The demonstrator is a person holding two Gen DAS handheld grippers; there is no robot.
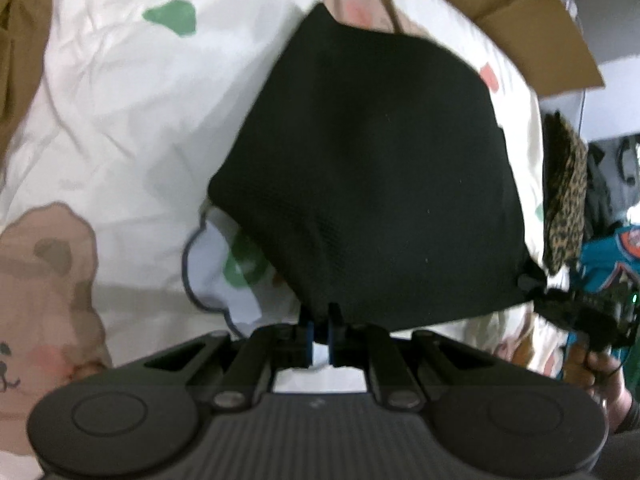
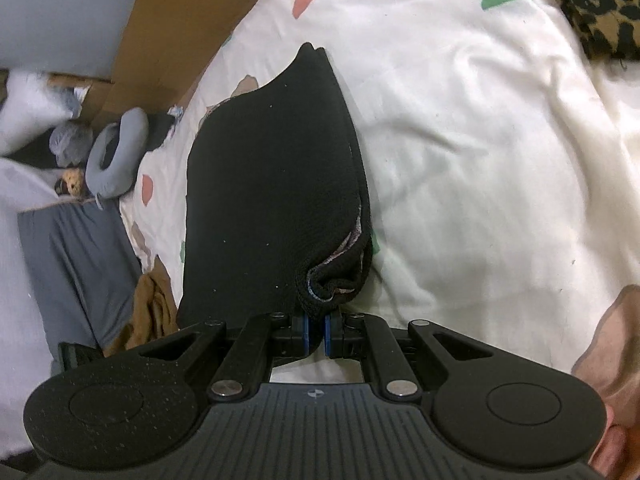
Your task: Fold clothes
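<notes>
A black knitted garment (image 1: pixel 376 168) hangs over a white bedsheet (image 1: pixel 132 120) printed with green, pink and bear shapes. My left gripper (image 1: pixel 320 322) is shut on its near lower edge. The right gripper shows at the right of the left wrist view, pinching the garment's other corner (image 1: pixel 532 284). In the right wrist view the same black garment (image 2: pixel 276 184) is folded double, its bunched hem clamped in my right gripper (image 2: pixel 316 320), which is shut. A lighter inner layer peeks out at the fold (image 2: pixel 352 240).
A leopard-print cloth (image 2: pixel 600 8) lies at the sheet's far right edge, and a brown garment (image 2: pixel 148 312) sits at the left. Cardboard (image 1: pixel 532 28) borders the bed. A grey neck pillow (image 2: pixel 116 156) and a teal jersey (image 1: pixel 616 256) lie nearby. A hand (image 1: pixel 608 376) grips the right tool.
</notes>
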